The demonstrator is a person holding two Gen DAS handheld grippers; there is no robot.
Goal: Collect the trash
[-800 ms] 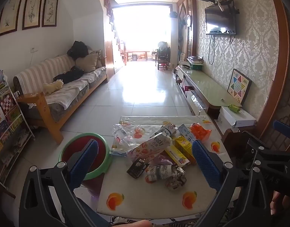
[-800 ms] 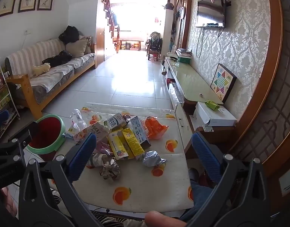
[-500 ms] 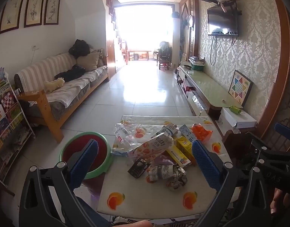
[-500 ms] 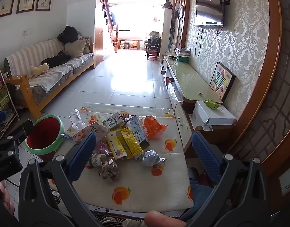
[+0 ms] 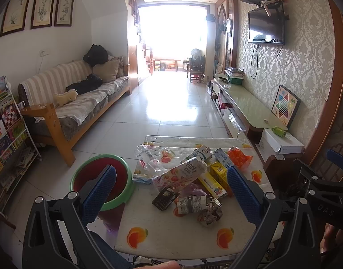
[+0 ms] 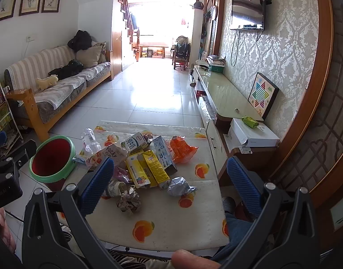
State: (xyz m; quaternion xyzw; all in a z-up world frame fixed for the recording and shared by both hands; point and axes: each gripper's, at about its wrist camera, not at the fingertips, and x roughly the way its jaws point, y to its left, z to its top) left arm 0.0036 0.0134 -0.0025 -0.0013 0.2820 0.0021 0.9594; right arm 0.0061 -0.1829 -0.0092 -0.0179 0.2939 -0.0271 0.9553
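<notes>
Both grippers held above the near edge of the table, tilted down toward the pile. Left gripper: jaws spread wide, nothing between the pads. Right gripper: same, fully spread, empty. Right gripper's frame shows at the right edge of the left view; left gripper's frame shows at the left edge of the right view, so they sit side by side, apart.

Trash pile sits mid-table on the fruit-print cover, untouched. Red bin with green rim stands on the floor just beside the table's left edge. In the pile:
- clear plastic bottle, far left
- Pocky wrapper leaning over the middle
- yellow cartons, side by side
- blue-white carton
- orange wrapper, far right
- silver foil ball, near right
- crumpled wrapper, nearest

Versus the earlier frames: the whole view has drifted only slightly, both grippers in nearly the same pose, jaw spread unchanged, pile and bin unmoved.
</notes>
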